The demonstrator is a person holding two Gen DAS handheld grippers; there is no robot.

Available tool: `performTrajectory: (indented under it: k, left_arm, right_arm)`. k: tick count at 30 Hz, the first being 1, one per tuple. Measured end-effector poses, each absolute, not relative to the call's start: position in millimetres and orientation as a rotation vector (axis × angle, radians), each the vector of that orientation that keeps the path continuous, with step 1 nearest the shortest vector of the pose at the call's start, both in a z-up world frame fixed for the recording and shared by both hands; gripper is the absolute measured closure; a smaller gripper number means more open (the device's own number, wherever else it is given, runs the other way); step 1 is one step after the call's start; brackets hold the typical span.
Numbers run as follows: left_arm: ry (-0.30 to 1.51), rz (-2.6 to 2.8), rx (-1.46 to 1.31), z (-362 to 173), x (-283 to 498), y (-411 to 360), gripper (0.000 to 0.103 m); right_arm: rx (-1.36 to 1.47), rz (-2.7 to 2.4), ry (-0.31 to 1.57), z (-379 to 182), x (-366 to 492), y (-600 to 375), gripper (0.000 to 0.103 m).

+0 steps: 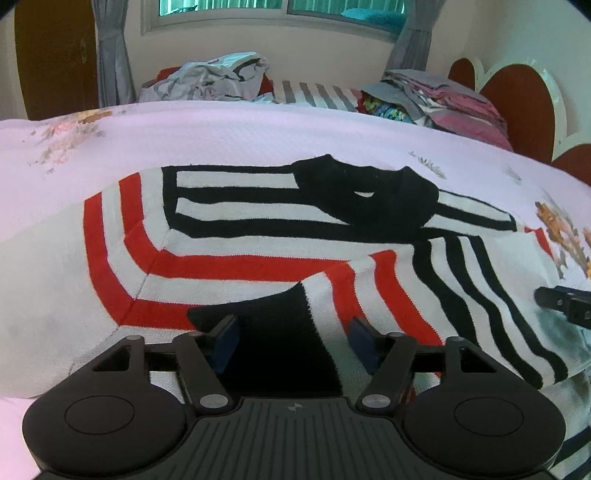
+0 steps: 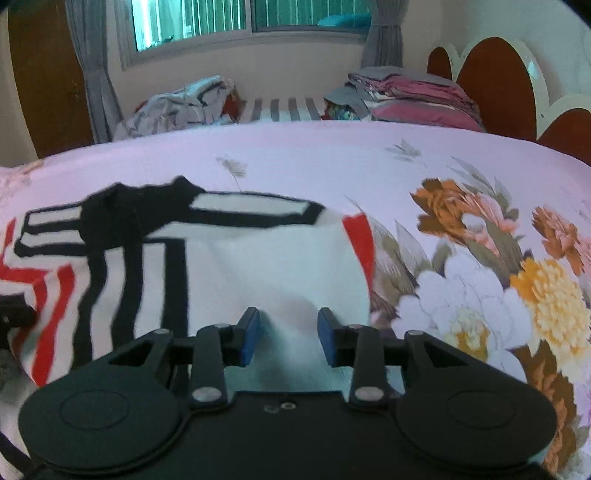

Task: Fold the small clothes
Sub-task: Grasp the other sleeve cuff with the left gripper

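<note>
Blue-padded fingers of the left gripper stand wide apart over the black cuff of a white knitted sweater with red and black stripes, the cuff lying between the pads with neither pad pressing it. The right gripper holds its own blue-padded fingers at a narrower gap above a plain white stretch of the same sweater, the cloth untouched between them.

The left wrist view alone shows the black collar and the sleeve folded across the chest, red bands bending round the left shoulder; at its right edge the black tip of the right gripper enters, well apart from the left one. The right wrist view alone shows the sweater's right border, where a red stripe ends just beside large printed flowers, and a dark piece of the left gripper at its left margin.

The sweater lies spread flat on a pale pink bedspread with a floral print, with bare bedspread open beyond the collar and to both sides. Farther back, a crumpled grey-and-white heap of clothes sits left and a stack of folded pink and grey clothes right, near the scalloped brown-and-white headboard. Grey curtains frame a window on the far wall.
</note>
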State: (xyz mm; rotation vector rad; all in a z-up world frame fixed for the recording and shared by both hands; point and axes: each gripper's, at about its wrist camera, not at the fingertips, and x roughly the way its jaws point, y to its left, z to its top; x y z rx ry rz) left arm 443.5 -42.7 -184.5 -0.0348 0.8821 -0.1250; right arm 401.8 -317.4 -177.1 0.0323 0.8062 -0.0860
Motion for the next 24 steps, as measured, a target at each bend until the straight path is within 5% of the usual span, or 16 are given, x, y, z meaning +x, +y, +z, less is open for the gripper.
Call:
performTrajectory:
  k: [8,24]
  left_arm:
    - [0.887,-0.08,-0.02,-170.6,431.2,-38.3,0.028]
    - [0.872,0.08,-0.207,-144.4,368.6,95.3,0.027]
  right_arm:
    - [0.044,-0.004,0.778,-163.0,378.9,-289.6,0.059]
    - [0.04,0.202,0.77,-143.7,370.1,-180.0,0.059]
